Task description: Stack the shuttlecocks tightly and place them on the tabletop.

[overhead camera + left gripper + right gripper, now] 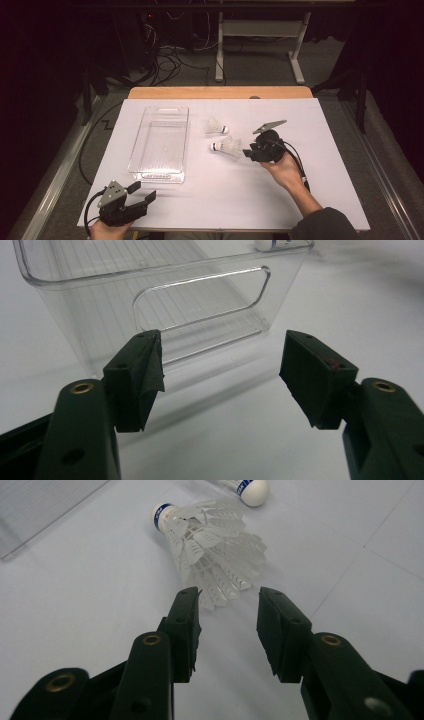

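Light falls from above on the white table (220,195), which glows bright, while the room from nine through twelve to three o'clock sinks into near black. Soft shadows trail the clear bin (150,285). Both gripper views are softly focused, with their nearest parts at six o'clock blurred

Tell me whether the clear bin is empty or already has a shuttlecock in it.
Empty: the clear bin shows only its ribbed floor, and both shuttlecocks lie on the table beside it.

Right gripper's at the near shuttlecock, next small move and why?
Probably ease the right gripper forward so the pads straddle the near shuttlecock's feather skirt, then close. The jaws stand open and the feather tips lie just at their mouth, not yet between the pads.
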`<state>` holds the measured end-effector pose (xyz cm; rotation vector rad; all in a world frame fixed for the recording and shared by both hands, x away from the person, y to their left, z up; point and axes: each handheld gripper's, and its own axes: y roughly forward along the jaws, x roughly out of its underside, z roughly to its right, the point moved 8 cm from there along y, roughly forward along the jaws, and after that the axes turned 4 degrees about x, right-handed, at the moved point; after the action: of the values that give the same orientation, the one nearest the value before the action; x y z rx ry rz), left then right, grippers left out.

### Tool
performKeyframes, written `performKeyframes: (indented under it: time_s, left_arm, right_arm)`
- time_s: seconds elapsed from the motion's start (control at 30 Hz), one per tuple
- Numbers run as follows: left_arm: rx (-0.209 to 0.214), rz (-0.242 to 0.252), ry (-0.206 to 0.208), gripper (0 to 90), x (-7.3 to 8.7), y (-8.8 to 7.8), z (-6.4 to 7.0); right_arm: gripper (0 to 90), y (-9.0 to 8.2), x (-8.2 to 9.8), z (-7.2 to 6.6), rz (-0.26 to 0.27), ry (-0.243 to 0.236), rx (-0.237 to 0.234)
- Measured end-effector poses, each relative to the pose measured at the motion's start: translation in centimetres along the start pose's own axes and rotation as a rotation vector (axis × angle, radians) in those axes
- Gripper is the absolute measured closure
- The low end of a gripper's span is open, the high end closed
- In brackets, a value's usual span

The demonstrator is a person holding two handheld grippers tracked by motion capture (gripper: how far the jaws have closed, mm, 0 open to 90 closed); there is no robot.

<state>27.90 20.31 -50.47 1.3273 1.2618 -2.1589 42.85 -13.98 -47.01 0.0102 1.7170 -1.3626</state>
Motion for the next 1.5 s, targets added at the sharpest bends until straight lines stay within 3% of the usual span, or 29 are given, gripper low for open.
performKeyframes:
  time_s: [0.27, 1.5]
  left_arm:
    - [-0.003, 0.001, 0.000, 34.3, 0.0, 0.0, 0.0]
    - [-0.012, 0.012, -0.011, 34.6, -0.3, -0.2, -1.2]
  right_arm:
    - [61.6, -0.2, -0.3, 0.6, 0.009, 0.036, 0.011]
    - [61.3, -0.1, -3.0, 1.1, 0.042, 0.077, 0.023]
